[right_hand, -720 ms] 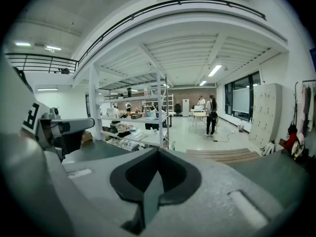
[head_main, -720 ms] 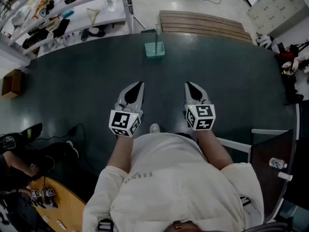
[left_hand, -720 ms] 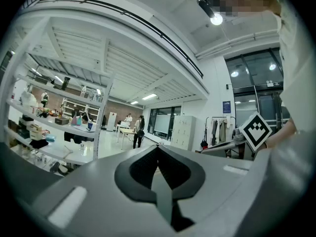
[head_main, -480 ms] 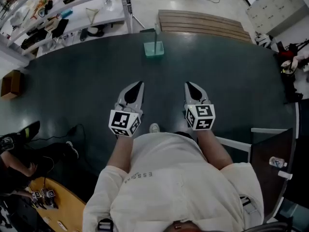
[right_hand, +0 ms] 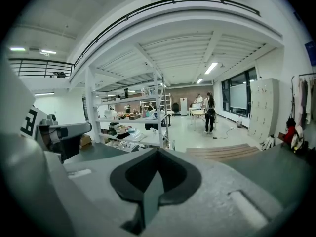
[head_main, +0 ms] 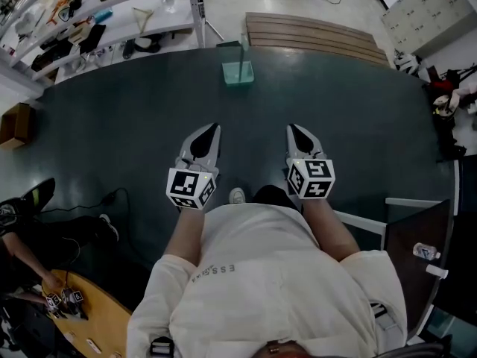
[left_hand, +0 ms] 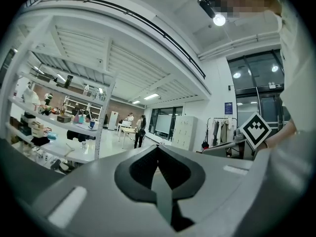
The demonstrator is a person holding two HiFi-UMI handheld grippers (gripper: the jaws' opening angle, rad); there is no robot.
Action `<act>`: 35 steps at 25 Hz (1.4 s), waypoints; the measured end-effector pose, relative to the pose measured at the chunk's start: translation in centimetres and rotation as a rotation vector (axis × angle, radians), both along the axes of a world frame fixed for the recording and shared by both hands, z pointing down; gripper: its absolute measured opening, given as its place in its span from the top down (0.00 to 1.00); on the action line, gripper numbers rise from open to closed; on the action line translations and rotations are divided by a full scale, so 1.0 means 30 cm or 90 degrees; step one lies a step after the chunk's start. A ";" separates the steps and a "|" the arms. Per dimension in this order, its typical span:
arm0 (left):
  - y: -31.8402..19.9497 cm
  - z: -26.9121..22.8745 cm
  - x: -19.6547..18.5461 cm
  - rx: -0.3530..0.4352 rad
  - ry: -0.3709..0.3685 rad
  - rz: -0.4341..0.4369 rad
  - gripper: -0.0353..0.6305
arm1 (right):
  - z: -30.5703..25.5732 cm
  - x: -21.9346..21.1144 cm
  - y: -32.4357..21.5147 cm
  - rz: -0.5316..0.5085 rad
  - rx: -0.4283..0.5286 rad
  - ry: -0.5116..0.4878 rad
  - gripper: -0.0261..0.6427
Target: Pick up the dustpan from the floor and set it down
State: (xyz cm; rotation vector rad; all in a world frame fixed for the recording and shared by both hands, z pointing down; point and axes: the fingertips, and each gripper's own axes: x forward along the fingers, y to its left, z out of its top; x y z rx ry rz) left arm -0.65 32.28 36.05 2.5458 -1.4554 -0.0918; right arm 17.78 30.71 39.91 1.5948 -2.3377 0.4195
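Left gripper (head_main: 215, 130), right gripper (head_main: 291, 129): jaws together, empty; dustpan (head_main: 238, 73) only in head view.

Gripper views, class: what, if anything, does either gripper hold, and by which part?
Nothing is held: the left gripper and the right gripper are shut and empty; the pale green plastic dustpan sits untouched ahead.

Shirt (head_main: 257, 282) reads, perhaps, "ESS".

We see the dustpan (head_main: 238, 75), pale translucent green with a thin handle standing upright, resting on the dark floor (head_main: 134, 125) near its far edge, beside a slatted wooden platform (head_main: 317, 36).
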 end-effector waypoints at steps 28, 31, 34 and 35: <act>-0.927 0.151 -0.182 -0.074 0.001 -0.080 0.93 | 0.204 -0.117 -0.968 -0.045 -0.104 -0.012 0.97; -1.051 0.163 -0.174 -0.076 0.005 -0.084 0.93 | 0.241 -0.117 -1.089 -0.053 -0.122 -0.001 0.97; -1.158 0.203 -0.159 -0.087 0.007 -0.081 0.93 | 0.302 -0.132 -1.188 -0.053 -0.152 0.006 0.97; -1.189 0.220 -0.156 -0.092 0.008 -0.079 0.93 | 0.325 -0.144 -1.214 -0.053 -0.162 0.008 0.97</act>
